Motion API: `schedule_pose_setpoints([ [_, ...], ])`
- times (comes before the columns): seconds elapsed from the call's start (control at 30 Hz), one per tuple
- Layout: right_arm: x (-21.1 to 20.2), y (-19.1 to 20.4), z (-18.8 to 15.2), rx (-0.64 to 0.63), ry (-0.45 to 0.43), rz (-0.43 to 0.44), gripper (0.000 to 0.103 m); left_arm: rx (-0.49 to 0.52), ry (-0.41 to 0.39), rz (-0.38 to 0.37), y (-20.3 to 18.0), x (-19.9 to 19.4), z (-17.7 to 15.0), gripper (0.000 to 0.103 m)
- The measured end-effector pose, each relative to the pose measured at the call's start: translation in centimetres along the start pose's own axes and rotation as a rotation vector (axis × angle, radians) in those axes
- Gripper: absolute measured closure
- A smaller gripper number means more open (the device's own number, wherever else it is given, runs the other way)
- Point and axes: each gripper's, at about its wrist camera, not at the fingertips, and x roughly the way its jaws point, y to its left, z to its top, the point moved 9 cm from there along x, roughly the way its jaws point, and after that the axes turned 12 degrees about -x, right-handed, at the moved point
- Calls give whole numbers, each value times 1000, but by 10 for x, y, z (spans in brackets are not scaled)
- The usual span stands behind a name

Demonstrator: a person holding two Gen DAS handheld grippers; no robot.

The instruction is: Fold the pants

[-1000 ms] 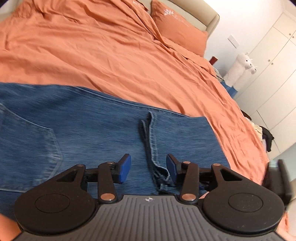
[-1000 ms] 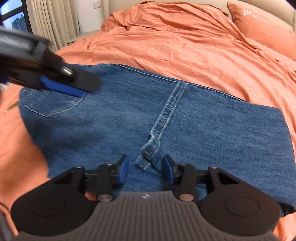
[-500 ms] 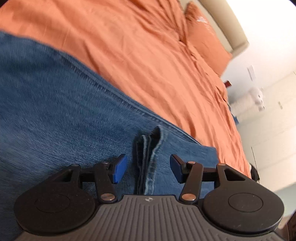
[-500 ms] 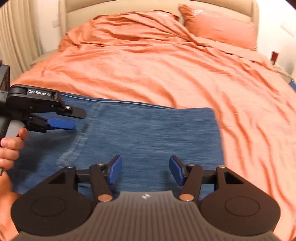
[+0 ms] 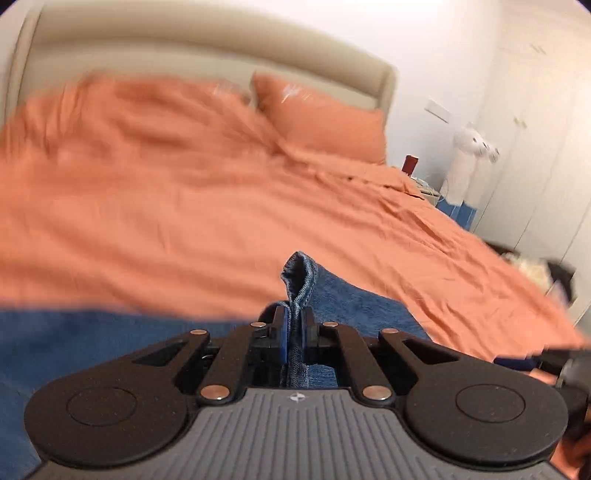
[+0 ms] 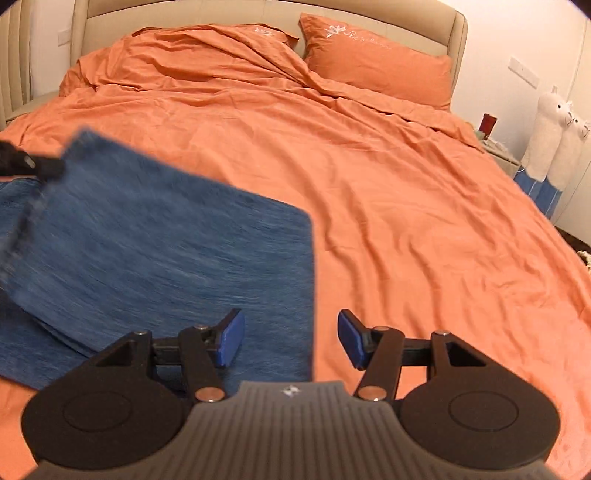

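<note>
The blue denim pants [image 6: 159,251] lie folded on the orange bed. My left gripper [image 5: 293,334] is shut on the bunched hem edge of the pants [image 5: 301,280] and holds it lifted. In the right wrist view the left gripper [image 6: 33,164] shows at the far left, holding up a blurred top layer of denim. My right gripper [image 6: 290,338] is open and empty, over the right edge of the pants near the bed's front.
An orange duvet [image 6: 369,192] covers the bed, with an orange pillow [image 6: 376,62] by the beige headboard [image 6: 258,14]. White plush toys [image 6: 554,136] and a nightstand with a red cup [image 6: 488,125] stand at the right. White wardrobes [image 5: 535,129] line the right wall.
My left gripper has closed on the pants hem and lifted it, raising a denim layer. My right gripper has shifted right, from over the denim to its right edge, and stays open.
</note>
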Motion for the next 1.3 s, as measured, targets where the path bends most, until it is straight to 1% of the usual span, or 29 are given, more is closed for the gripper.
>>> schedule_pose_setpoints([
  [0.07, 0, -5, 3, 10, -1, -6, 50, 74, -17, 57, -5, -1, -1, 97],
  [0.1, 1, -7, 4, 14, 0, -7, 52, 90, -1, 83, -3, 5, -5, 97],
  [0.13, 3, -9, 5, 18, 5, -8, 53, 86, 31, 102, 2, 14, -11, 97],
  [0.2, 9, -10, 5, 25, 28, -5, 66, 52, 112, 132, 18, 37, -26, 97],
  [0.27, 16, -9, 3, 47, 53, 17, 76, -5, 181, 143, 38, 58, -40, 97],
  [0.3, 20, -8, 2, 68, 58, 33, 79, -45, 214, 139, 49, 67, -48, 97],
  [0.33, 24, -7, 0, 93, 65, 55, 80, -89, 247, 129, 58, 72, -54, 96],
  [0.37, 29, -5, -3, 114, 80, 81, 84, -134, 275, 120, 68, 77, -60, 96],
  [0.4, 34, -3, -8, 129, 96, 101, 86, -171, 294, 105, 75, 80, -64, 95],
  [0.47, 45, 2, -22, 138, 130, 124, 86, -215, 313, 81, 84, 84, -70, 92],
  [0.53, 55, 4, -37, 134, 158, 137, 90, -211, 320, 72, 85, 84, -72, 89],
  [0.6, 61, 4, -47, 142, 172, 147, 91, -198, 320, 76, 85, 81, -72, 87],
  [0.7, 55, 0, -48, 115, 187, 149, 90, -179, 316, 92, 82, 76, -69, 79],
  [0.73, 52, -3, -48, 110, 194, 139, 89, -177, 316, 101, 81, 73, -67, 73],
  [0.77, 46, -7, -48, 122, 192, 141, 88, -171, 318, 113, 81, 68, -65, 72],
  [0.83, 31, -16, -43, 159, 152, 162, 89, -146, 306, 124, 78, 54, -62, 70],
  [0.93, 9, -20, -39, 168, 92, 183, 89, -132, 299, 100, 69, 34, -57, 70],
  [1.0, 4, -14, -40, 168, 79, 199, 89, -119, 308, 70, 58, 18, -60, 70],
  [1.07, 6, -7, -45, 164, 75, 220, 89, -106, 317, 62, 49, 10, -67, 70],
  [1.13, 11, 1, -53, 151, 91, 222, 89, -86, 358, 96, 42, 13, -77, 70],
  [1.2, 18, 6, -63, 143, 107, 227, 90, -55, 402, 148, 43, 18, -94, 73],
  [1.23, 22, 8, -68, 135, 119, 228, 90, -45, 428, 167, 44, 20, -102, 74],
  [1.3, 28, 14, -76, 111, 133, 227, 91, -42, 437, 188, 45, 23, -115, 74],
])
